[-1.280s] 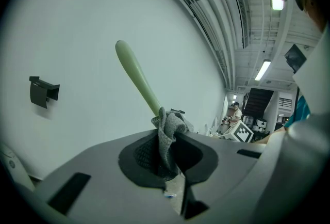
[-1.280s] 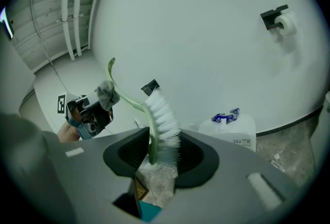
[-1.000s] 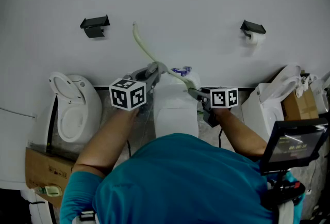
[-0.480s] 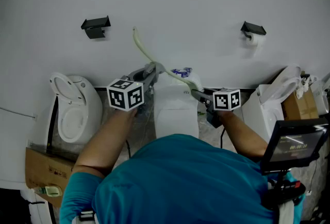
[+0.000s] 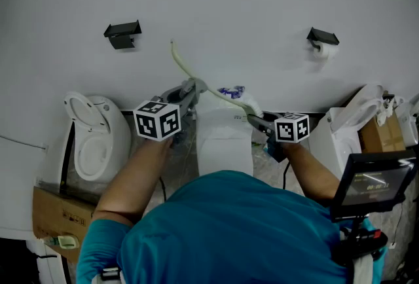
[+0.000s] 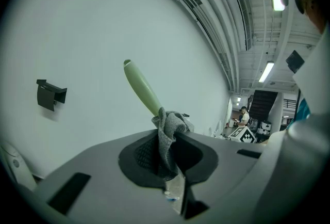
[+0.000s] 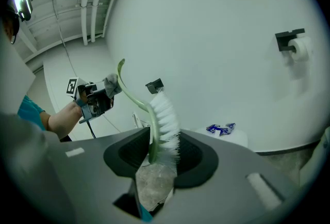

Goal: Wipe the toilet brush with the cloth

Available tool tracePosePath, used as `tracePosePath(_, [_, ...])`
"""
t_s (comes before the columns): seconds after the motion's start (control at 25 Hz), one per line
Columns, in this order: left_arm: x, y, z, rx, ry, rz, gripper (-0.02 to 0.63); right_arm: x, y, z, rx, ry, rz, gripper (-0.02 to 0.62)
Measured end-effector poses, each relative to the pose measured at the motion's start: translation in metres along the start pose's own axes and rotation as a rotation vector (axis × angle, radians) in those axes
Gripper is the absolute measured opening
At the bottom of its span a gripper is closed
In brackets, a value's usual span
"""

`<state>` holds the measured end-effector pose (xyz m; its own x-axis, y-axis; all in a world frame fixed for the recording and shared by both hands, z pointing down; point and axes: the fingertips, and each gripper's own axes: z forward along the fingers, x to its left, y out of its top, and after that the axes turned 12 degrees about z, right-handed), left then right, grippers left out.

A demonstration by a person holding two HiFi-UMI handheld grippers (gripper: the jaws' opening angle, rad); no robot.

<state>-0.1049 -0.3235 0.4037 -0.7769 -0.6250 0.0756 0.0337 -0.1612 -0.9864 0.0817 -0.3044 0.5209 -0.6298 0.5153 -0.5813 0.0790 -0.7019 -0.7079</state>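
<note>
The toilet brush has a curved pale green handle point(image 5: 186, 68) and white bristles point(image 7: 166, 114). My right gripper point(image 5: 253, 120) is shut on the bristle end point(image 5: 251, 107), which stands between its jaws point(image 7: 160, 143) in the right gripper view. A grey cloth point(image 6: 167, 132) is bunched around the handle point(image 6: 141, 87) partway up. My left gripper point(image 6: 167, 140) is shut on that cloth, with the handle's tip sticking out beyond it. In the head view the left gripper point(image 5: 190, 89) is up and left of the right one, above the middle toilet.
A white toilet tank point(image 5: 224, 139) stands below both grippers, with a blue wrapper point(image 5: 230, 89) on top. More toilets stand at left point(image 5: 91, 139) and right point(image 5: 340, 125). The wall carries a black bracket point(image 5: 122, 33) and a paper-roll holder point(image 5: 322, 37). A monitor point(image 5: 373, 184) is at lower right.
The right gripper has rolled a little and edged right with the brush head. The left gripper and cloth have barely shifted.
</note>
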Motion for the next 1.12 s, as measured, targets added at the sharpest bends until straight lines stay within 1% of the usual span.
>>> tracePosePath(0.8, [0.007, 0.003, -0.008, -0.012, 0.018, -0.002, 0.039, -0.016, -0.005, -0.021, 0.017, 0.001, -0.104, 0.135])
tracePosePath(1.12, [0.007, 0.003, -0.01, -0.012, 0.02, -0.003, 0.039, -0.024, -0.006, -0.032, 0.028, -0.018, -0.164, 0.135])
